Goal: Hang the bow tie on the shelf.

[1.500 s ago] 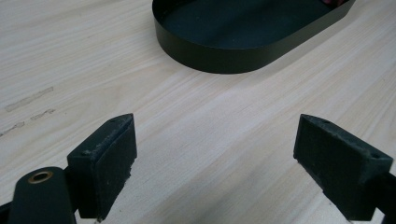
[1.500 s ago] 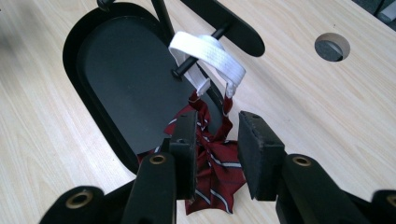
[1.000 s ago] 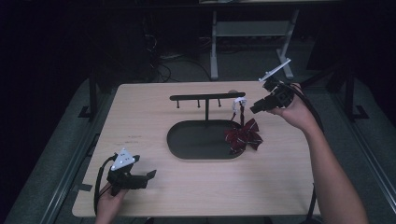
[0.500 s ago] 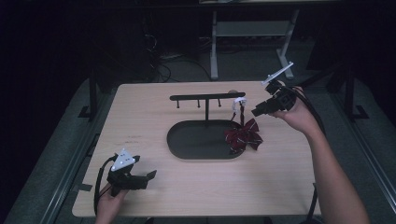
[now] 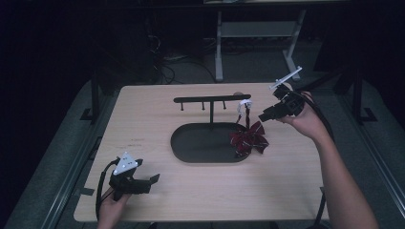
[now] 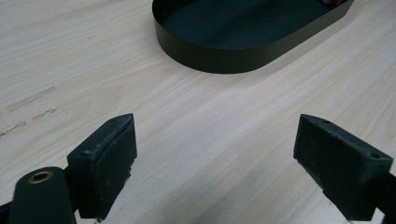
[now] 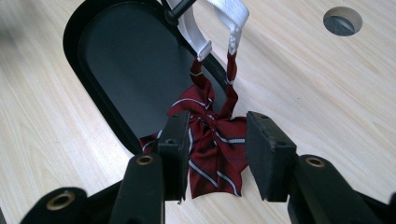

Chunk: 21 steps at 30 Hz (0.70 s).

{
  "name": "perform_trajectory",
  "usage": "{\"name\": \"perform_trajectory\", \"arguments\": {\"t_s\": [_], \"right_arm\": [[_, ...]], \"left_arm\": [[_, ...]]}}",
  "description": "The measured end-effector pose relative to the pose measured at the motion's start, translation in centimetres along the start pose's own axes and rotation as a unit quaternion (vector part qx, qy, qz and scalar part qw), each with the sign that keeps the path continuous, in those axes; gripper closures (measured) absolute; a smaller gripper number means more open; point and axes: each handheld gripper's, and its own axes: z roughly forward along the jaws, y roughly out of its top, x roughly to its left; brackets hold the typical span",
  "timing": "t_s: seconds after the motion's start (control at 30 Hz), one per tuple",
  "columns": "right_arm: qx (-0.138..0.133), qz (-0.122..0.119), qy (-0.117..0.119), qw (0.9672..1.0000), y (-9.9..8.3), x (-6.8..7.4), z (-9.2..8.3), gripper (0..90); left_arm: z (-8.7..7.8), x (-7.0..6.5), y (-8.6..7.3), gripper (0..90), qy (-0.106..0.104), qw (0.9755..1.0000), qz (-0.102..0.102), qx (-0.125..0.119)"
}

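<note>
Dark red bow tie [image 7: 212, 149] — white stripes, white strap [image 7: 219, 18], hanging

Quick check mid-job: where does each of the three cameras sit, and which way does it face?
High view: above the person's side, facing forward and down on the table; both forearms, left gripper, right gripper.
Left gripper view: low over the table, facing the tray; own fingers.
Right gripper view: above, looking down at the bow tie; own fingers.
All share the tray.

No text, label, brand, number or sign can be read on anything in these views.
</note>
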Motion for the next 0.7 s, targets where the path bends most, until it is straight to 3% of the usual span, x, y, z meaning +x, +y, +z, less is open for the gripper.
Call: {"name": "perform_trajectory", "arguments": {"t_s": [0.7], "right_arm": [[0.005, 0.012, 0.011, 0.9999, -1.9, -0.5, 0.5, 57.6]], "left_arm": [[0.0, 0.0, 0.0, 13.0, 0.000, 1.0000, 0.000, 0.000]]}}
